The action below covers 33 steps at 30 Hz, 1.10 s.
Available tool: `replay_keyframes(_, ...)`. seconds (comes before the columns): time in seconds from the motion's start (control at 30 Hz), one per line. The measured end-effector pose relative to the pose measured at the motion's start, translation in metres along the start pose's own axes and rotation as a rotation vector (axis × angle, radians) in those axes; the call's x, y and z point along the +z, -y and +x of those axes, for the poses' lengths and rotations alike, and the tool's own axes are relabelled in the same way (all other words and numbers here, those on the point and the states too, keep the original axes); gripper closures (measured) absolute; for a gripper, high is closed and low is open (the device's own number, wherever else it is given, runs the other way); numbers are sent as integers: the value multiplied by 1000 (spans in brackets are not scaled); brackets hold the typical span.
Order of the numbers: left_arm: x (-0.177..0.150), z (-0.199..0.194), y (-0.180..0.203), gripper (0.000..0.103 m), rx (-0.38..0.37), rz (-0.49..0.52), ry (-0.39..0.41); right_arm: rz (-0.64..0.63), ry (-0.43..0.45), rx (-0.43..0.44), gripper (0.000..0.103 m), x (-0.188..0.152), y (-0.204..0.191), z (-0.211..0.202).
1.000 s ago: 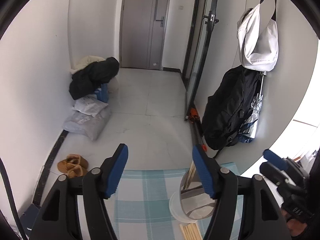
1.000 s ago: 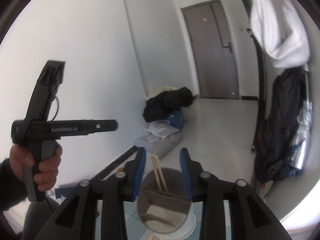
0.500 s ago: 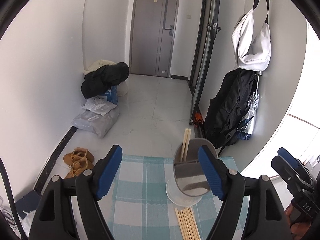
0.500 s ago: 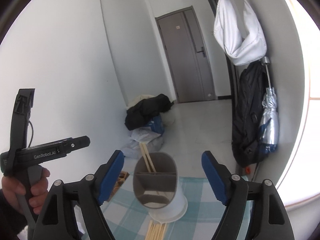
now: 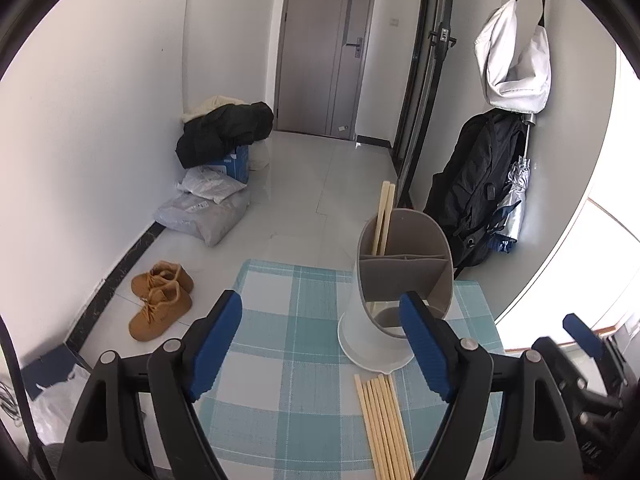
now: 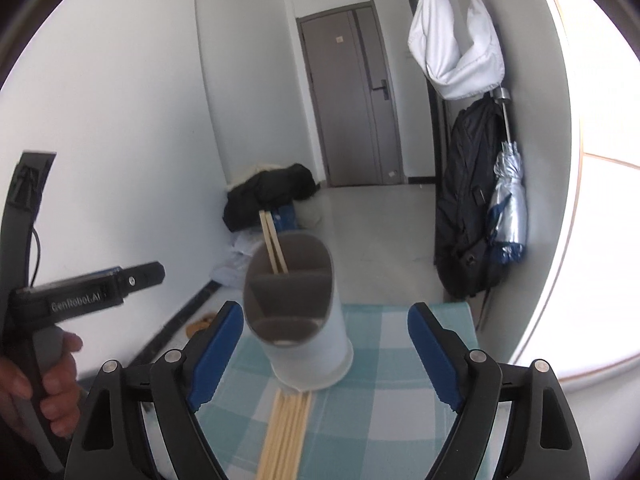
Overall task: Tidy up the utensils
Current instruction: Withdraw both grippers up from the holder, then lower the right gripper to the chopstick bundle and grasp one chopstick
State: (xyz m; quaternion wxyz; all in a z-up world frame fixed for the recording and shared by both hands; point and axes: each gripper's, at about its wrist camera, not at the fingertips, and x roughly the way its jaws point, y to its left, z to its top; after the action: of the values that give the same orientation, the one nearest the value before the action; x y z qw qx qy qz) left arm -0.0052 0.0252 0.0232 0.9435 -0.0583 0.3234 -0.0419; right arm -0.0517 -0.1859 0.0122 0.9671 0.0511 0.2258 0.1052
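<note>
A grey, divided utensil holder [image 5: 404,280] in a white base stands on the checked tablecloth [image 5: 288,320]. Two wooden chopsticks [image 5: 384,216] lean in its far compartment. Several loose chopsticks [image 5: 384,424] lie in a row on the cloth just in front of it. My left gripper [image 5: 320,308] hovers left of the holder, its jaws opening, nothing between them. My right gripper [image 6: 325,312] faces the holder [image 6: 304,320] from just behind the loose chopsticks [image 6: 286,432]. Its jaws are opening too, and the pads touch nothing.
The table's far edge drops to a tiled floor with brown shoes [image 5: 160,300] and bags [image 5: 204,216] along the left wall. A black backpack [image 5: 476,200] and a silver umbrella [image 6: 508,196] hang on the right. A hand [image 6: 52,384] holds the left gripper's handle.
Both grippers have sunk and tipped toward the table, so the cloth and loose chopsticks have come into view. Both pairs of jaws stand wider, the right much wider.
</note>
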Motion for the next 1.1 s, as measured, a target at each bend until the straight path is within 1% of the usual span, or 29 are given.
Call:
replay_keyframes(0.07,-7,9,-1,21,9,-6,2,-14,-24,-14,18,-9,-1,5)
replay_keyframes(0.17,-17,23,-1,21,11,1,-26,-1,-54,-29,18,-20,2,12)
replay_keyframes(0.27,-24,31,-6,21,42,-11,-35,11,-82,-35,18,-25,5,19)
replay_keyframes(0.37,-26,38,-12,21,4,-36,-63,5,-130,-49,18,-31,8,30)
replay_keyframes(0.5,-30,45,-15,21,7,-32,-74,-7,-189,-65,18,-42,7,47)
replay_keyframes(0.6,-30,54,-18,21,26,-34,-91,-14,-244,-70,19,-51,8,61)
replay_keyframes(0.67,-30,58,-25,21,52,-43,-96,-25,-281,-66,19,-56,7,70)
replay_keyframes(0.77,-29,64,-31,21,75,-34,-94,-43,-351,-35,25,-64,5,86)
replay_keyframes(0.83,-29,68,-36,21,78,-40,-109,-43,-394,-13,26,-70,3,95)
replay_keyframes(0.9,-29,72,-42,21,73,-59,-124,-60,-438,-4,35,-78,-4,106)
replay_keyframes(0.97,-29,76,-48,21,68,-84,-151,-86,-484,-1,40,-85,-9,116)
replay_keyframes(1.1,-32,84,-58,21,69,-125,-200,-116,-534,4,51,-98,-17,124)
